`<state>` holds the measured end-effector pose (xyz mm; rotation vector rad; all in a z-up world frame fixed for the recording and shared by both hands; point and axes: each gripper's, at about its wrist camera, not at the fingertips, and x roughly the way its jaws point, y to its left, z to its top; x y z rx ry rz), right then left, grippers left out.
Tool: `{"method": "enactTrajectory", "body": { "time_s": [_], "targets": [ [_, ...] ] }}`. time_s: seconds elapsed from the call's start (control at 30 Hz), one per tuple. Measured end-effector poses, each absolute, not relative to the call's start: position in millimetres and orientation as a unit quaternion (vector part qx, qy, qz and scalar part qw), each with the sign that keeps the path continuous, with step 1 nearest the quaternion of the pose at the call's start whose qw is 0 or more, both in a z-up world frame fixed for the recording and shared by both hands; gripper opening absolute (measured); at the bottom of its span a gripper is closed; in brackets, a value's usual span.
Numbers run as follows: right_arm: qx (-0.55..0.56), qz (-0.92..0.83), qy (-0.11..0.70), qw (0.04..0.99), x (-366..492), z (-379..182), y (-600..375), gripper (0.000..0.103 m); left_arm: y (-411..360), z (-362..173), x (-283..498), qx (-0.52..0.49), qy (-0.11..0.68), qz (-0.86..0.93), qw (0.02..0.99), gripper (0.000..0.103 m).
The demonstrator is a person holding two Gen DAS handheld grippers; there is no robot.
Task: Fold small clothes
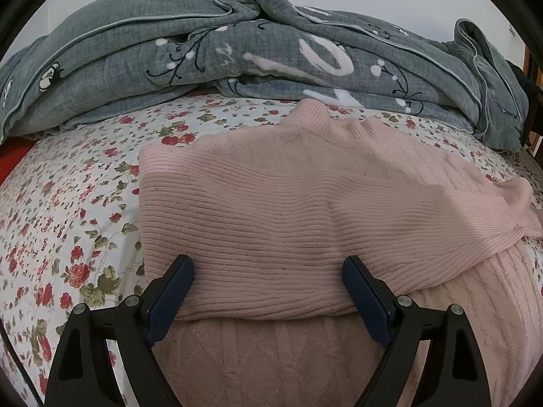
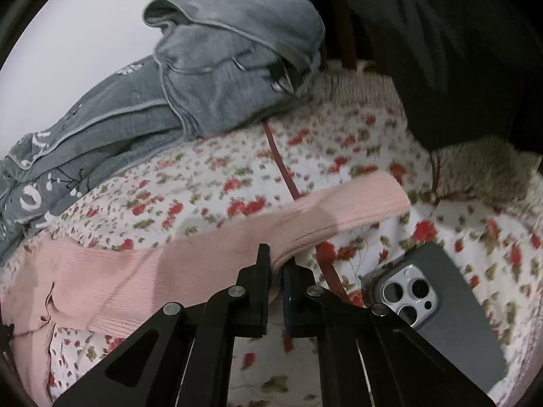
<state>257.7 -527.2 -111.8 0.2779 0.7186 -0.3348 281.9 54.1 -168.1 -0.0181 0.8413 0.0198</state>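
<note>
A pink ribbed sweater (image 1: 288, 196) lies on the floral bedsheet (image 1: 68, 220), its left part folded over the body. My left gripper (image 1: 268, 271) stands open at the sweater's near edge, one blue-padded finger on each side of the folded panel and nothing pinched. In the right wrist view, the sweater's long sleeve (image 2: 339, 203) stretches across the sheet (image 2: 220, 176). My right gripper (image 2: 276, 261) is shut on the sleeve's near edge, which bunches between the fingertips.
A crumpled grey quilt (image 1: 237, 51) is heaped along the far side of the bed, also in the right view (image 2: 220, 68). A grey-cased phone (image 2: 431, 302) lies just right of the right gripper. A dark red strap (image 2: 281, 166) crosses the sheet. Dark cloth (image 2: 441, 34) hangs top right.
</note>
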Motion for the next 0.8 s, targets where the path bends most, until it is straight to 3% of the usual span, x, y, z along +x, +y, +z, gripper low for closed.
{"method": "enactTrajectory", "body": {
  "time_s": [0.4, 0.8],
  "targets": [
    [0.073, -0.135, 0.26, 0.953, 246.4, -21.9, -423.6, 0.006, 86.9, -131.5, 251.1, -0.046, 0.375, 0.018, 0.926, 0.089],
    [0.005, 0.047, 0.233, 0.971, 278.1, 16.0, -172.5, 0.006, 222.8, -104.3, 175.8, -0.074, 0.372, 0.119, 0.918, 0.089]
  ]
}}
